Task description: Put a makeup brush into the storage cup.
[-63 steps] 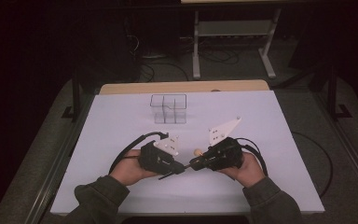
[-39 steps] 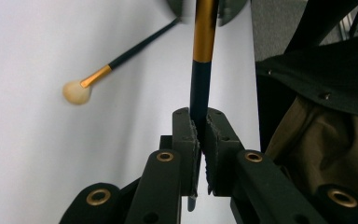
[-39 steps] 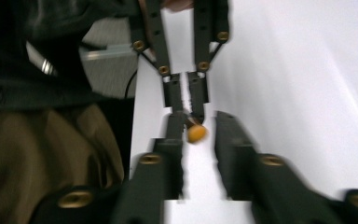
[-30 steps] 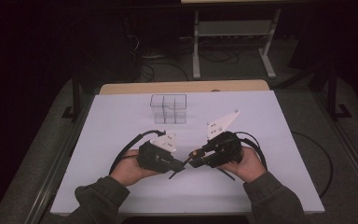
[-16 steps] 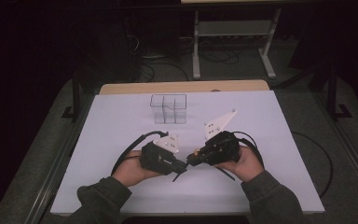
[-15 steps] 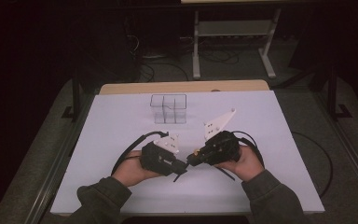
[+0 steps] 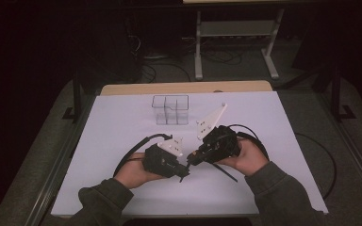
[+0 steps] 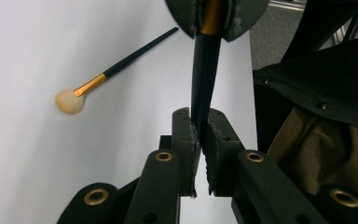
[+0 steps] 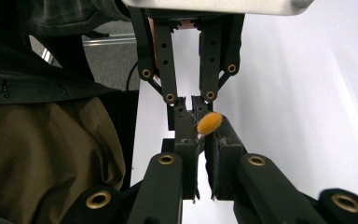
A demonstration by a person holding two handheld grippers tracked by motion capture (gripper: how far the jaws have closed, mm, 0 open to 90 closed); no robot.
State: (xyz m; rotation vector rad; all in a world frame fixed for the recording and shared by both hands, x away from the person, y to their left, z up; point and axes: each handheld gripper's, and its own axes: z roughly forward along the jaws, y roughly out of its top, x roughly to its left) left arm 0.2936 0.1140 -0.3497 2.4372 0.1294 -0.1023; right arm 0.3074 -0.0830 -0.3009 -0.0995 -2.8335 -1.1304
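— Starting nearest the person: what are the two hands doing?

— They are sharing one brush [image 8: 204,79]. The left gripper [image 8: 199,123] is pinching the thin black tail of the handle, with its fingers [image 8: 182,135] pressing in from both sides. The right gripper [image 9: 204,140] is facing it from the other end, and its fingers are clamping the brush close to the orange tuft [image 9: 209,123].

— So neither gripper is standing open?

— No, both are closing on that same brush, which is hanging in the air just above the desk [image 7: 122,122], bridging the two tips.

— Why hold it at both ends?

— My guess is a handover or a regrip. One gripper is steadying the brush while the other is finding a better hold. Pinching the slim tail alone is probably letting it swing, so the second grip near the gold collar is keeping it straight.

— Anything else lying about?

— A second brush [image 8: 121,65] with a pale tuft is lying flat on the desk, well apart from the grippers.

— And farther back?

— A clear box with compartments [image 7: 170,109] is standing upright near the far edge. It is probably waiting to take the brushes upright, which would explain gripping near the head and leaving the handle free to drop in.
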